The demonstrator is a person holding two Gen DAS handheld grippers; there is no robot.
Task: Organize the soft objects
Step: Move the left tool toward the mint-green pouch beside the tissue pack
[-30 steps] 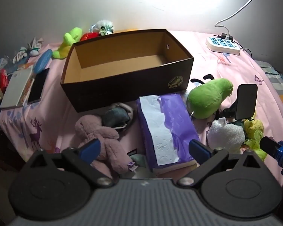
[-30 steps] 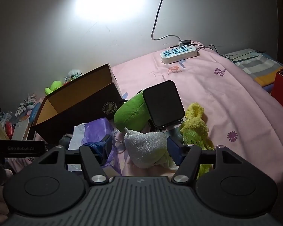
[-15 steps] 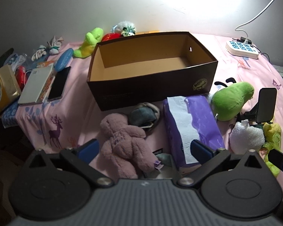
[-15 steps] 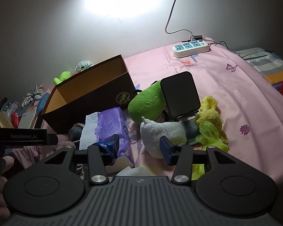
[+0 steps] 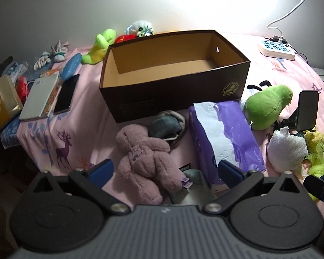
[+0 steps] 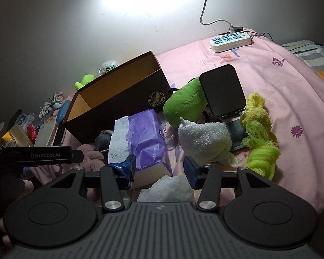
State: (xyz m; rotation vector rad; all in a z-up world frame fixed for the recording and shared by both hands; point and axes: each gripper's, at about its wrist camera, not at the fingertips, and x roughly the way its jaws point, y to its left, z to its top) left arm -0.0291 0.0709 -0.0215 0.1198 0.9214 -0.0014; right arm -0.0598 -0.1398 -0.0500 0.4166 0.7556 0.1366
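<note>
Both grippers, left gripper (image 5: 165,170) and right gripper (image 6: 158,168), are hovering spread wide and empty above the pink teddy (image 5: 143,158) lying near the bed's edge, just before the open brown box (image 5: 175,92).

A pink bedsheet (image 5: 80,133) printed with deer and flowers covers the bed. A white power strip (image 6: 230,39) lies near the far edge by the wall, its white cable (image 6: 204,6) rising up the wall. A black phone on a stand (image 6: 223,90) stands tilted toward the right side. At the left edge lie a grey book (image 5: 39,96), a dark phone (image 5: 66,93) just beside it, and a yellow box (image 5: 1,101).
</note>
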